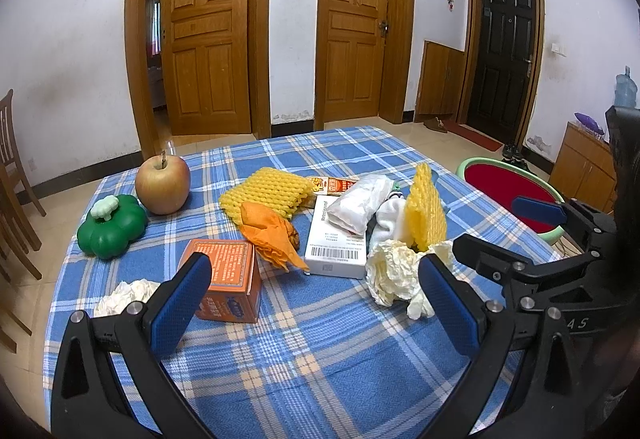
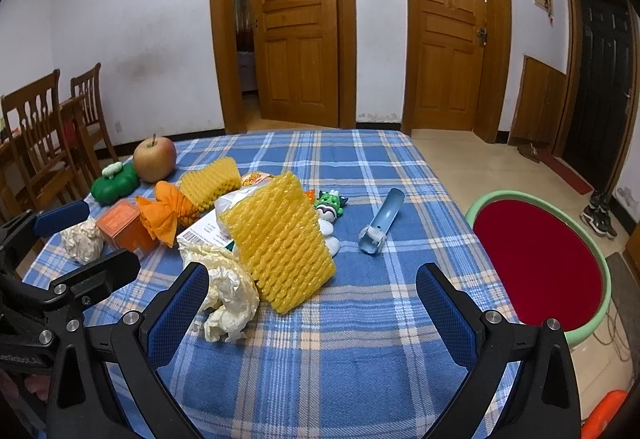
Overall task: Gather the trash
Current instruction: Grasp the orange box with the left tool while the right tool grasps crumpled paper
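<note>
Trash lies on the blue plaid tablecloth (image 1: pixel 320 351): a crumpled cream paper (image 1: pixel 394 271) (image 2: pixel 226 291), an upright yellow foam net (image 1: pixel 426 211) (image 2: pixel 280 239), a second foam net (image 1: pixel 264 191), an orange wrapper (image 1: pixel 272 235), an orange carton (image 1: pixel 224 279), a white barcode box (image 1: pixel 336 243), a white bag (image 1: pixel 364 203) and a tissue ball (image 1: pixel 128 293) (image 2: pixel 82 239). My left gripper (image 1: pixel 316 295) hovers open before the carton and the paper. To its right, my right gripper (image 2: pixel 312 303) is open and empty, just short of the paper and net.
An apple (image 1: pixel 162 185) and a green toy pepper (image 1: pixel 112 227) sit at the far left. A blue scoop (image 2: pixel 380 223) and a green toy figure (image 2: pixel 330 203) lie right of the pile. A green-rimmed red basin (image 2: pixel 536 263) stands beside the table's right edge. Wooden chairs (image 2: pixel 36 143) stand left.
</note>
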The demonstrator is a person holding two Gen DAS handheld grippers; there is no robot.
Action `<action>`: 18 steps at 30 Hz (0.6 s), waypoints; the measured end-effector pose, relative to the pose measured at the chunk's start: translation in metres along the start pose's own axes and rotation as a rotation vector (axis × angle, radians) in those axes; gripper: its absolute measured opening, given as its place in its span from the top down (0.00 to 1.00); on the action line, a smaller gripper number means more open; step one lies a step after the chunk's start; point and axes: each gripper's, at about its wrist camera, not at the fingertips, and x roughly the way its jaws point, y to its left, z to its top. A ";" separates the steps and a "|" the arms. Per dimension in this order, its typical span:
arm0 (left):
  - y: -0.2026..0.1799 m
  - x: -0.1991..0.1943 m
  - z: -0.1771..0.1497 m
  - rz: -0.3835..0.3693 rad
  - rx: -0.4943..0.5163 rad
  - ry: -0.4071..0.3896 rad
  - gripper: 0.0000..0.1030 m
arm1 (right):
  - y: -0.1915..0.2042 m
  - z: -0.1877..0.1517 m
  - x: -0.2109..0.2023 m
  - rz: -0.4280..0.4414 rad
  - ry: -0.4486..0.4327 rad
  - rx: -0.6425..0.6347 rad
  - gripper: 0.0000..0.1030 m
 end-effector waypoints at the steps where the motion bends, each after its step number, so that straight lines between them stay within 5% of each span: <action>1: 0.000 0.000 0.000 0.000 0.000 0.000 0.02 | 0.000 0.000 0.000 -0.001 0.000 0.000 0.00; 11: 0.001 -0.001 -0.001 -0.007 -0.009 0.003 0.02 | -0.001 0.001 0.000 0.000 0.001 0.000 0.00; 18: 0.030 0.012 -0.007 0.008 -0.120 0.123 0.02 | 0.013 -0.001 -0.002 0.028 -0.006 -0.058 0.00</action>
